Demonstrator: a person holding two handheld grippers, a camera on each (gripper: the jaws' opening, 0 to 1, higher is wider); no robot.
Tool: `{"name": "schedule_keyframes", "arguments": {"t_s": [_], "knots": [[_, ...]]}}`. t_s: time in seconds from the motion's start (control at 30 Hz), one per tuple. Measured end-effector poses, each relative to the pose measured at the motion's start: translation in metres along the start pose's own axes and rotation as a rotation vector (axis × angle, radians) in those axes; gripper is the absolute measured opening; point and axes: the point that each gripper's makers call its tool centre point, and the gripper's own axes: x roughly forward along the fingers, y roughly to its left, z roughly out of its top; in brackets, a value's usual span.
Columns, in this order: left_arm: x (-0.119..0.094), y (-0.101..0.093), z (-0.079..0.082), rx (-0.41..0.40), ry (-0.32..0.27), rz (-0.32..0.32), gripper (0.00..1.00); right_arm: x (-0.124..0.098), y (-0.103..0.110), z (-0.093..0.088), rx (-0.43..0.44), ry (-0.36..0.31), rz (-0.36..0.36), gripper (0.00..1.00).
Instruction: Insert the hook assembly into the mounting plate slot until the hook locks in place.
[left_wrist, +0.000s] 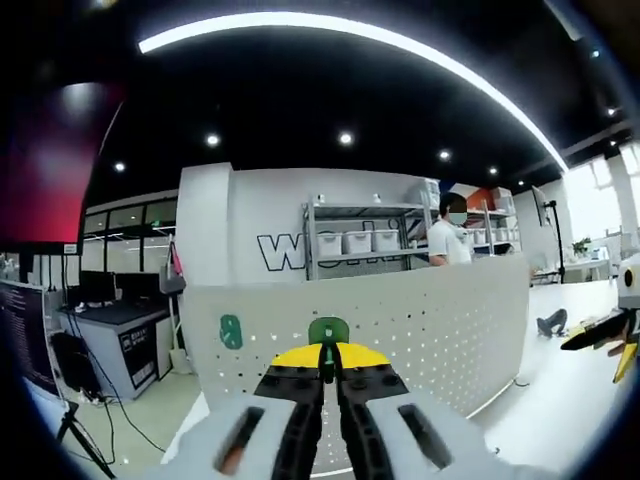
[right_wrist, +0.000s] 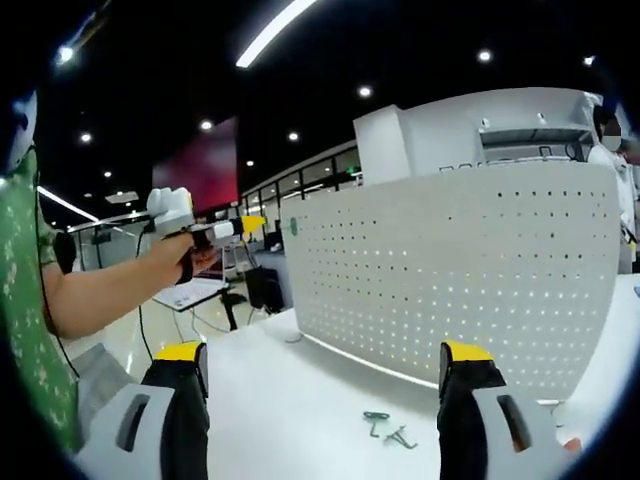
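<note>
White perforated mounting plate (right_wrist: 455, 275): upright panel standing on a white table (right_wrist: 290, 400), taken here as the reference landmark.

Green hook (left_wrist: 328, 332): in the left gripper view it sits against the face of the plate at the tips of the left gripper (left_wrist: 329, 368), whose yellow-tipped jaws are drawn narrow with the hook's dark green stem pinched between them. A second, teal hook (left_wrist: 231, 331) hangs on the plate's face, nearer the plate's left edge in this view and apart from the first.

Right gripper (right_wrist: 325, 365): jaws spread wide with nothing between them, pointed toward the plate's lower face in the right gripper view. On the table before the plate's foot, between those jaws, lies a small dark wire hook piece (right_wrist: 386, 428).

Person's forearm (right_wrist: 110, 285): reaches toward the plate's far edge in the right gripper view, carrying the left gripper there.

Beyond the plate's top edge: a metal shelf unit (left_wrist: 365, 235) with white bins, and a person (left_wrist: 447, 238) standing beside it.
</note>
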Motion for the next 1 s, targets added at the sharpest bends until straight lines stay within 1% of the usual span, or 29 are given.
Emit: {"name": "schedule_keyframes", "arguments": {"t_s": [0.23,0.67,0.87,1.0], "knots": [[0.02,0.017,0.012,-0.001,-0.031,0.049,0.04,0.003,-0.003,0.0,-0.002,-0.002,0.003,0.97],[0.052,0.03,0.013,-0.014,-0.057,0.091,0.04,0.006,-0.01,-0.002,0.005,0.0,-0.006,0.97],[0.068,0.036,0.016,-0.011,-0.07,0.107,0.04,0.005,-0.017,-0.005,0.01,0.008,-0.025,0.96],[0.077,0.043,0.015,-0.007,-0.072,0.121,0.04,0.004,-0.02,-0.006,0.015,0.01,-0.034,0.95]]}}
